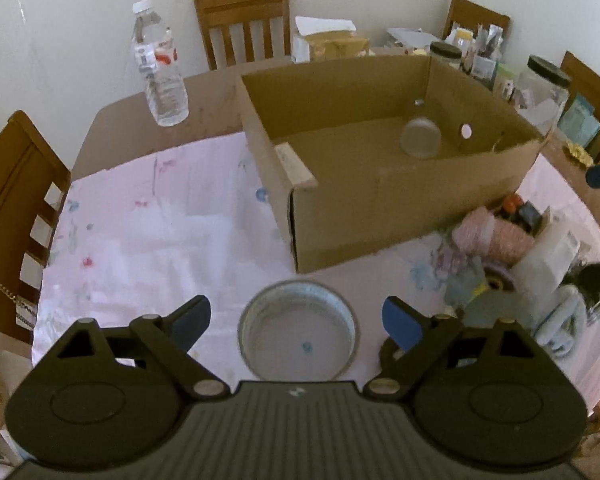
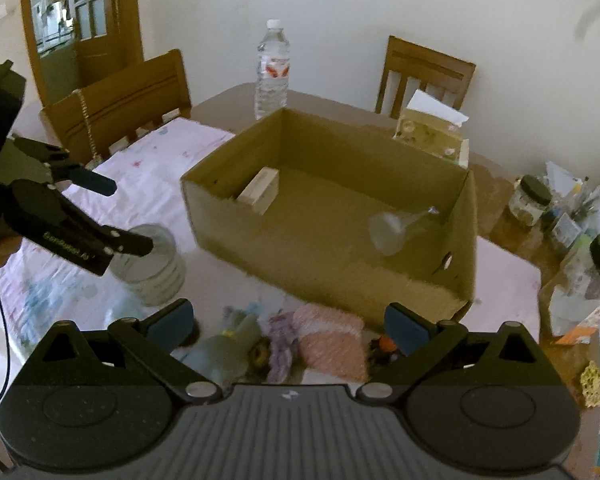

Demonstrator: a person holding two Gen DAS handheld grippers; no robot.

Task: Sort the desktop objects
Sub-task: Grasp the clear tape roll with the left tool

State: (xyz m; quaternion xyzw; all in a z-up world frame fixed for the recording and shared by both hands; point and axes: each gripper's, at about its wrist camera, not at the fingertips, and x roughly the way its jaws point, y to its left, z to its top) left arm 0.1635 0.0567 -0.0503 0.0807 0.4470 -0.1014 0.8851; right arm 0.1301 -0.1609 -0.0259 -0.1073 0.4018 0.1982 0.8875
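Two items, a clear glass [image 1: 421,137] and a wooden block [image 1: 296,164], lie in the cardboard box [image 1: 380,208], while the glass jar [image 1: 298,336] sits between the wide-open left gripper [image 1: 296,320] and the pile [image 2: 300,344] at five o'clock waits under the wide right gripper [image 2: 290,326].

Cardboard box [image 1: 380,208]: plain brown. Tablecloth [image 1: 148,232]: pale pink, faint blue and red floral print. Glass jar [image 1: 298,338]: clear. Yarn roll [image 2: 332,340]: pink. Water bottle [image 1: 160,68]: clear, white cap, red-marked label. Chairs [image 1: 244,24]: warm brown wood. Gripper pads [image 1: 400,324]: blue, on black arms.
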